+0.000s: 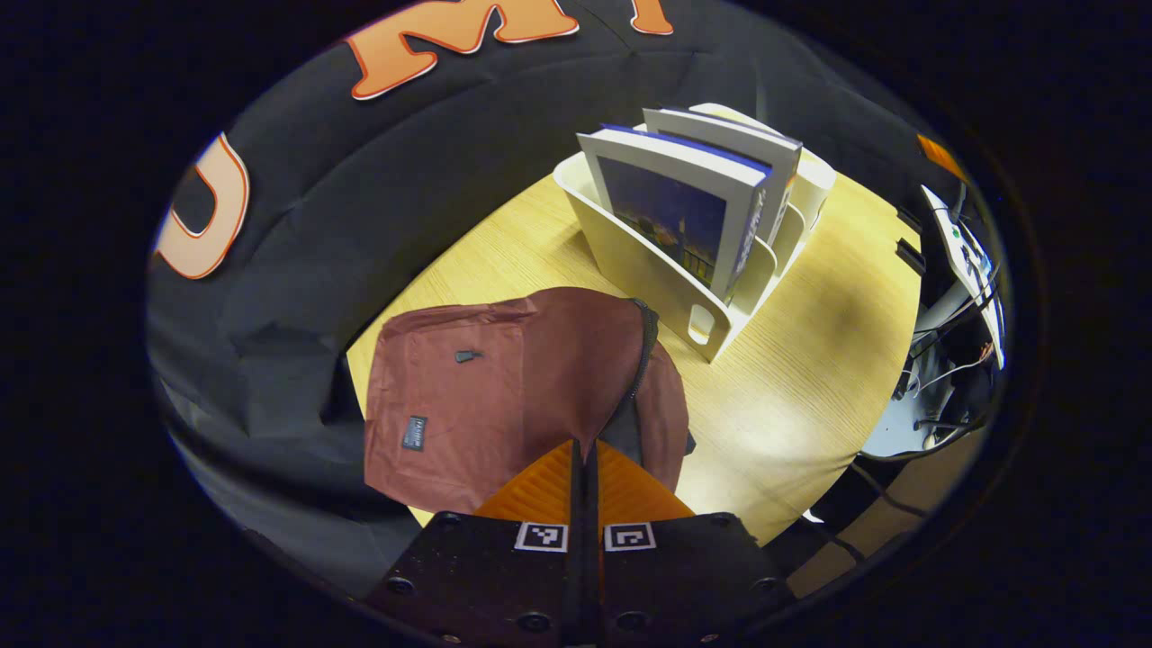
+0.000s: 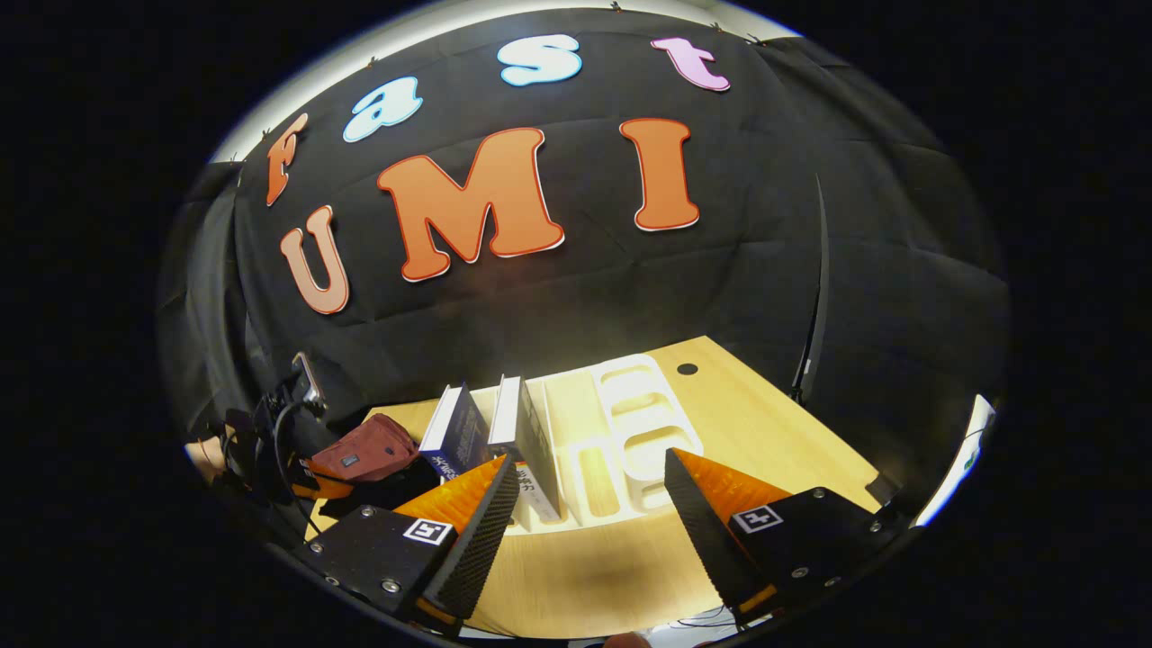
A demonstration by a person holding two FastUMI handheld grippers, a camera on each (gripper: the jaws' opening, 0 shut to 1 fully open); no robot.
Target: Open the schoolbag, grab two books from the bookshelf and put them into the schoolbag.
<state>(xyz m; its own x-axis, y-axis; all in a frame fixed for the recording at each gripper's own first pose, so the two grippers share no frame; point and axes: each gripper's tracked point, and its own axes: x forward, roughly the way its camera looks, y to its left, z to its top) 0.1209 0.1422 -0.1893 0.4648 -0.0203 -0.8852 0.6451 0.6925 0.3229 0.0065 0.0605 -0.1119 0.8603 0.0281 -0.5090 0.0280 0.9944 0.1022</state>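
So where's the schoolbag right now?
In the left gripper view the schoolbag lies on the wooden table, just ahead of the left tool, beside the bookshelf.

Schoolbag (image 1: pixel 504 396) on the table (image 1: pixel 810 378), bookshelf (image 1: pixel 666 279) just behind it (two books (image 1: pixel 684 216) upright inside).

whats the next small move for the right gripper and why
Probably ease the right gripper forward and a little left, so its open jaws straddle the nearer book. Both books stand upright in the white rack, while the left gripper is shut at the bag by its zip.
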